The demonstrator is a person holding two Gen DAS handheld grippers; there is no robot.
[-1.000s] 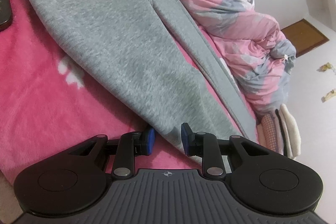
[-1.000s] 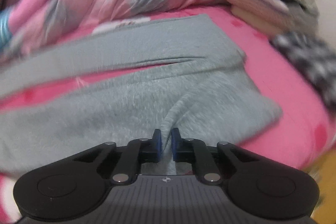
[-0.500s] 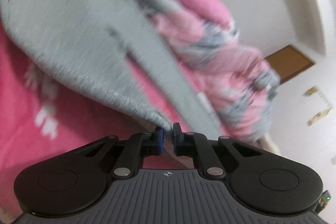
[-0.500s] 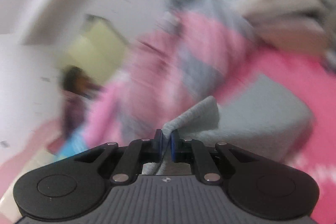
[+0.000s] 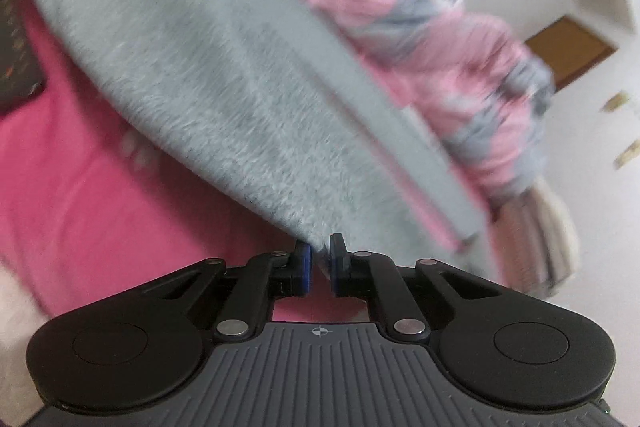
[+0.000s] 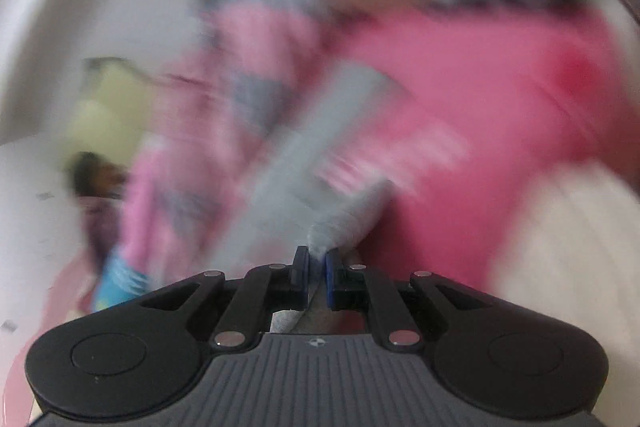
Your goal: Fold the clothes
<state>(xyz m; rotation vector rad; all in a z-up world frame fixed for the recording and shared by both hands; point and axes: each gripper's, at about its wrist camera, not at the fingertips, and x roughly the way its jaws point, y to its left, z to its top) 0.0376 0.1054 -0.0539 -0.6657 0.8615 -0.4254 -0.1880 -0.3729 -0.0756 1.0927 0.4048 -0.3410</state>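
A grey fleece garment [image 5: 224, 75] lies stretched across the pink blanket [image 5: 80, 195] in the left wrist view. Its near corner runs down into my left gripper [image 5: 320, 261], whose blue pads are shut on that edge. In the right wrist view, which is heavily blurred, a strip of the same grey garment [image 6: 320, 155] hangs out from my right gripper [image 6: 317, 269]. That gripper is shut on the cloth, lifted off the bed, and some fabric shows behind the pads.
A crumpled pink and grey duvet [image 5: 460, 59] lies beyond the garment. A stack of folded clothes [image 5: 548, 227] sits at the bed's right edge. A dark object [image 5: 16, 67] lies at the left. A person [image 6: 96, 179] is at the blurred far left.
The left gripper, open around the garment's edge a second ago, has closed on it and pulled it. The right gripper has lifted its pinch of cloth and swung fast.
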